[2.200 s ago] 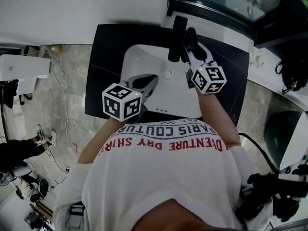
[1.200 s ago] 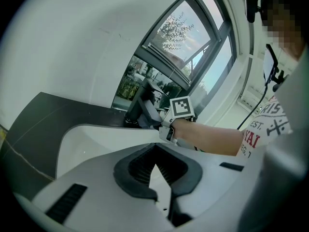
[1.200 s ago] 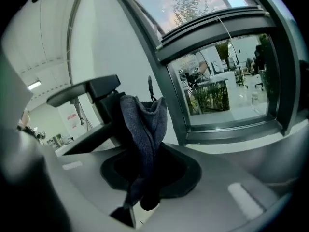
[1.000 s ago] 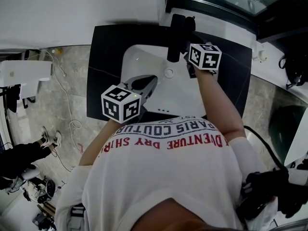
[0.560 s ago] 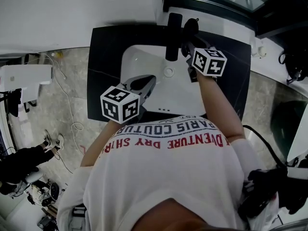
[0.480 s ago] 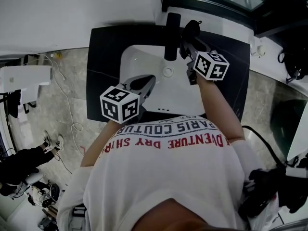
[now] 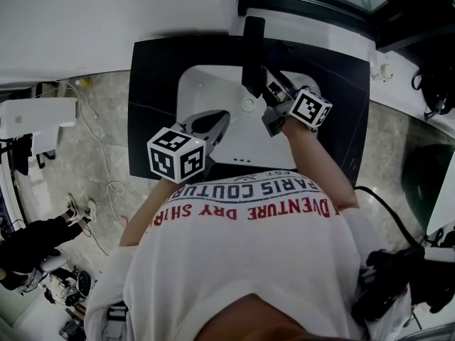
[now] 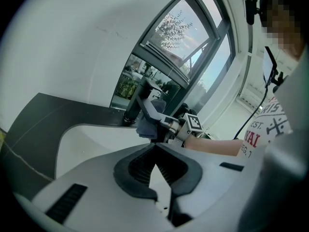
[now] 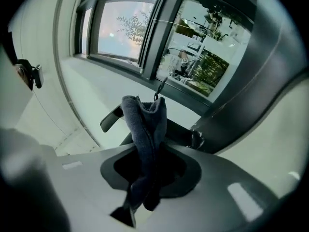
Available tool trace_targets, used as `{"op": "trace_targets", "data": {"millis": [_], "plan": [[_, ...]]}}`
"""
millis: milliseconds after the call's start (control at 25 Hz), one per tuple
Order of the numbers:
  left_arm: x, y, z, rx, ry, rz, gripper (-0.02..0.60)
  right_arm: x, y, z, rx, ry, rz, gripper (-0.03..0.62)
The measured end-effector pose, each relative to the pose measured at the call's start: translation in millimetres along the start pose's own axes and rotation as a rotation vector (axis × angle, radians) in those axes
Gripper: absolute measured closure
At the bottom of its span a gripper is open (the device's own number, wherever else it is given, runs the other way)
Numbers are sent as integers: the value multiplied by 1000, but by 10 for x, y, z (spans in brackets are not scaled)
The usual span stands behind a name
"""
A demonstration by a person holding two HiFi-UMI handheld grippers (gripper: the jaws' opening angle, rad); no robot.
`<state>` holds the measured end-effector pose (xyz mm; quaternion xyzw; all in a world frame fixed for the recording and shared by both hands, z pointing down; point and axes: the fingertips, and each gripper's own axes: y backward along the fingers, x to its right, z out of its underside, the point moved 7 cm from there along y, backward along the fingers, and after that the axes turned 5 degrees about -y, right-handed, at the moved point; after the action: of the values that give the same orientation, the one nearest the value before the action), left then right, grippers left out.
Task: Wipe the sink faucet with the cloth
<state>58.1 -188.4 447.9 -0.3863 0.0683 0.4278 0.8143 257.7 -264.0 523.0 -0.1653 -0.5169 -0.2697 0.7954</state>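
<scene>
The black bench (image 7: 153,105) runs under a window, and the white sink (image 7: 206,94) is set into it. The black faucet (image 7: 251,45) rises at the back of the sink. In the head view its long body runs from the back edge of the bench towards the person, with its outlet end pointing over the basin just behind the drain (image 7: 247,105).

The left tongs (image 7: 217,123) hover over the near left part of the sink. They point towards the faucet but are well apart from it. Their tips are pressed together with nothing between them (image 8: 155,149).

The right tongs (image 7: 266,94) reach in from the right, slanting up towards the faucet's lower end. They are clenched on the grey-blue cloth (image 9: 145,134). The cloth is a folded strip that stands out lengthwise beyond the tips, with its free end pointing away from the tongs. In the left gripper view the cloth (image 8: 147,124) sits right at the faucet (image 8: 140,100), under its slanting spout. I cannot tell whether the two actually touch.
</scene>
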Motion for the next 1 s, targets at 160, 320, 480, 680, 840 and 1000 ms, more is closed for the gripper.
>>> {"op": "trace_targets", "data": {"millis": [160,320,480,680,840,1000], "plan": [[1,-3,14,-1,0,-5,580,18,-100,26,11,-33,-21,514],[-16,2,34,-3,6,-10,581,48,-174,13,5,-24,-13,514],[-16,15,60,-3,11,-13,580,68,-236,8,11,-29,3,514],[-38,27,59,1,15,-18,581,126,-263,15,5,18,69,514],[-48,27,68,2,18,-20,580,243,-234,52,-21,44,186,514],[-47,30,78,0,18,-18,581,334,-206,63,-33,17,265,514]]}}
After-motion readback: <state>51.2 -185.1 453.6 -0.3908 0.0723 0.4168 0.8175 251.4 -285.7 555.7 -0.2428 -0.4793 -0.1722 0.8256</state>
